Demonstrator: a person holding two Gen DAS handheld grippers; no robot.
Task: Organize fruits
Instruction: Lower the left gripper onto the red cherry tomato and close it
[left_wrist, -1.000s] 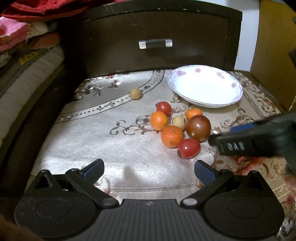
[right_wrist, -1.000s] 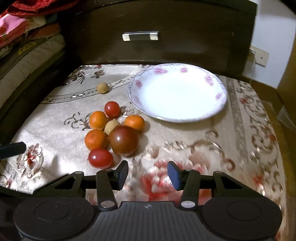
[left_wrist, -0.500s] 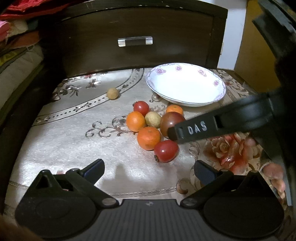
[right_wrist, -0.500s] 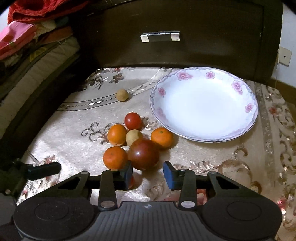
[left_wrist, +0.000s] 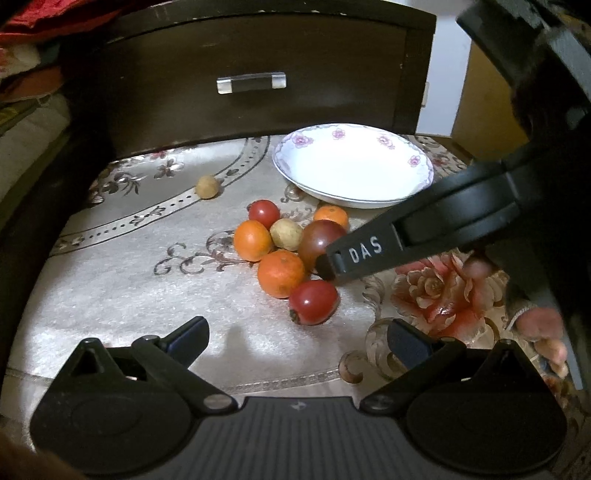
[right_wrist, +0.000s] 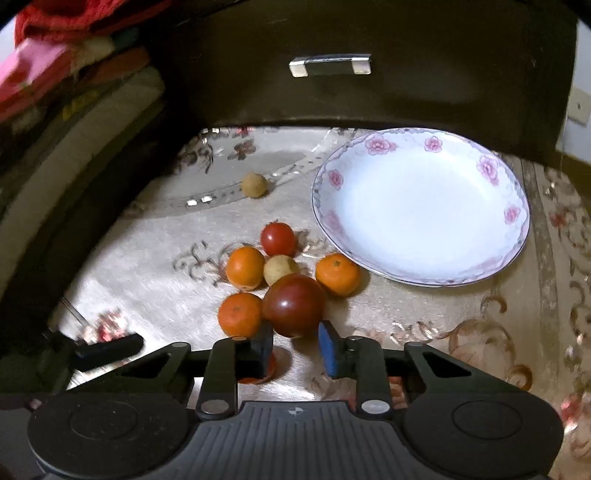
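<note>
In the left wrist view we are holding our left tool (left_wrist: 295, 341) released above the worktop (left_wrist: 147, 295) while the plate (left_wrist: 352, 199) is sitting empty, and in the right wrist view our right tool (right_wrist: 295, 345) is closing around the dark tomato (right_wrist: 293, 304), all fruit unsorted.

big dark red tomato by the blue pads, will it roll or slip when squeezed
The big dark red tomato looks round and glossy, so it may slip from the closing right hand-held gripper. It sits against an orange, so nudging probably rolls both. Likely soft; squeeze gently.
</note>
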